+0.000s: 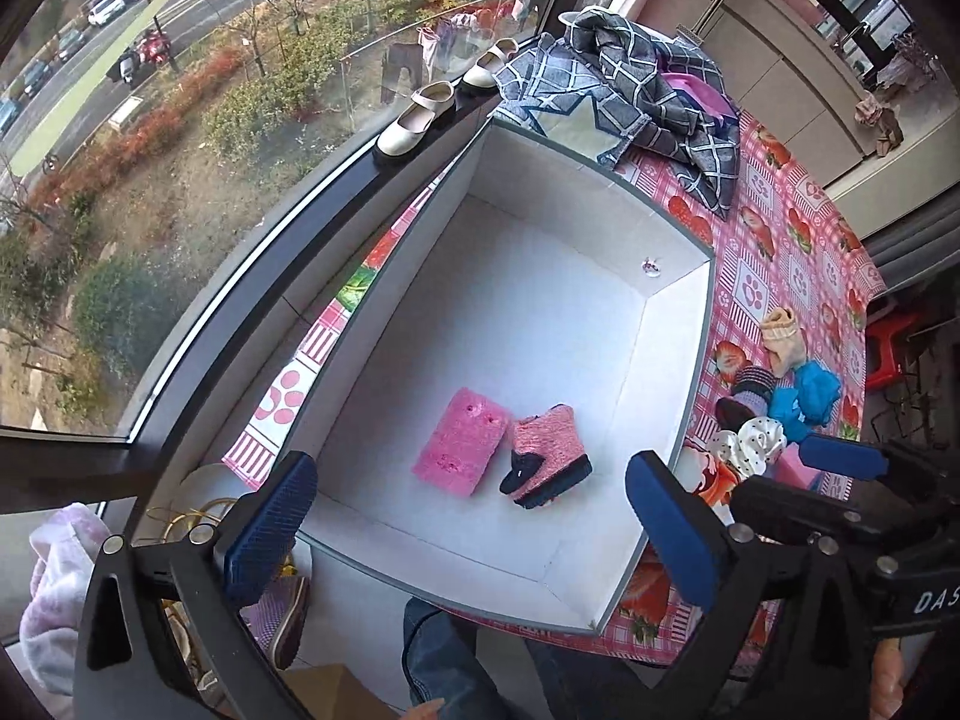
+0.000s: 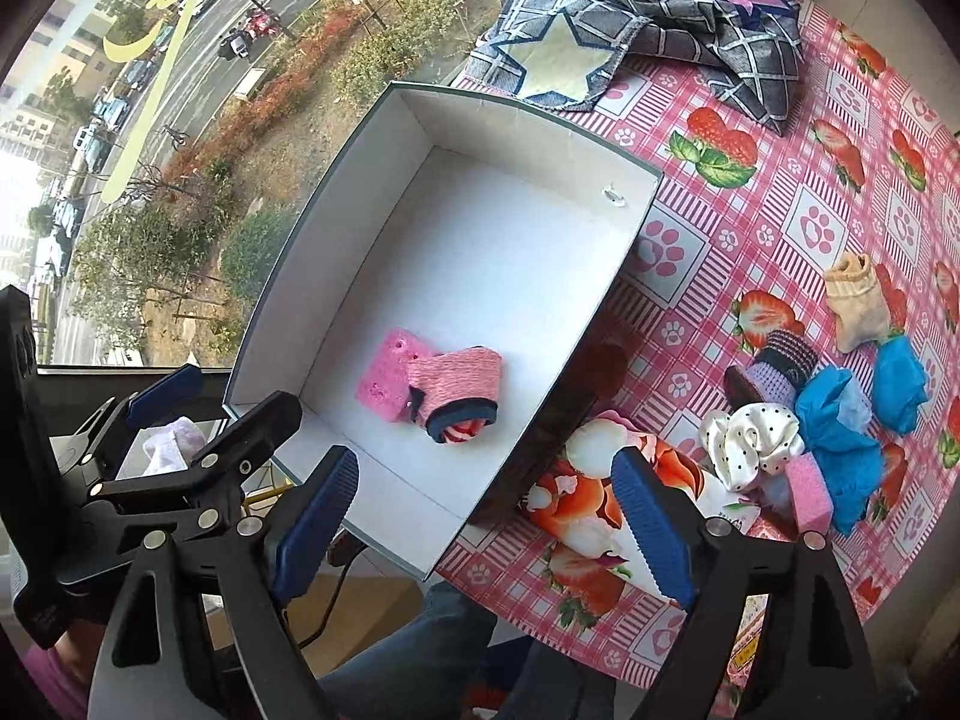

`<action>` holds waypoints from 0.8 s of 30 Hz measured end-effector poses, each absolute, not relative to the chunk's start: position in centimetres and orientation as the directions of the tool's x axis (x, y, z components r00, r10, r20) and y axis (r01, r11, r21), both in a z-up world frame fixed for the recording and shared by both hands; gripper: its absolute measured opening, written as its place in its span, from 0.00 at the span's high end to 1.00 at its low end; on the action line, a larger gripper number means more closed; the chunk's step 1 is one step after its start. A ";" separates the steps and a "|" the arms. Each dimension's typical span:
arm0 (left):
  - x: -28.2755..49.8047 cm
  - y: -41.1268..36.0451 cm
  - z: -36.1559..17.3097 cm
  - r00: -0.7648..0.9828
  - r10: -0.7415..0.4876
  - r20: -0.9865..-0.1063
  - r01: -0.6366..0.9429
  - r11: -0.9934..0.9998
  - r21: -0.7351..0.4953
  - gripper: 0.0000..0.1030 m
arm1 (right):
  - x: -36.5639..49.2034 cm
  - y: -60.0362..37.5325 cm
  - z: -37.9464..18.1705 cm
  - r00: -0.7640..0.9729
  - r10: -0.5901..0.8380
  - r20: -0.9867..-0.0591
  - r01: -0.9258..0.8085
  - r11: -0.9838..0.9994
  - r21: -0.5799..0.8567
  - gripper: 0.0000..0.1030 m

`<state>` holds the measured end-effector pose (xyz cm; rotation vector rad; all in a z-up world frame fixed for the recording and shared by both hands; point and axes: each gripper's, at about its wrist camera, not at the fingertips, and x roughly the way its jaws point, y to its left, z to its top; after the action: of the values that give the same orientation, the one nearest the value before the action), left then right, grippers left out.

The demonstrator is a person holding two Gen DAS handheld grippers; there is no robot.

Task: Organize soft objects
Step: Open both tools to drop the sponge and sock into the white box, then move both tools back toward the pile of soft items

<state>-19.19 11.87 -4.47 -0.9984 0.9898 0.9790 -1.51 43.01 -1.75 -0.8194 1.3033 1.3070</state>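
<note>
Both sets of tongs, left and right, hang wide open and empty above a white cardboard box holding a porous pink sponge beside a fuzzy pink knit sock; crumpled socks lie right on the strawberry-print table.

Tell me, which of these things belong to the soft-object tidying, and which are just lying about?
Part of the job:
white box
pink sponge
pink sock
blue cloth
polka-dot scrunchie
beige sock
purple striped sock

Just lying about:
cream shoes
checked cloth
strawberry tablecloth
</note>
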 end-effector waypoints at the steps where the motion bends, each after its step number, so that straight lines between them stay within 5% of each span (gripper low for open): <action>1: -19.0 11.9 -4.5 0.250 0.174 -0.953 -0.949 0.240 -0.205 0.00 | -1.3 42.9 -1.8 -0.195 0.204 -0.959 -0.957 0.175 0.232 0.00; 24: -12.5 9.1 -1.4 0.286 0.169 -0.943 -0.887 0.418 -0.194 0.00 | 5.7 38.0 0.7 -0.211 0.306 -0.928 -0.887 0.339 0.313 0.00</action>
<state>-12.54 9.05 -1.43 -0.8605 1.0331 0.8364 5.71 37.97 0.67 -0.5855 1.3601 1.2118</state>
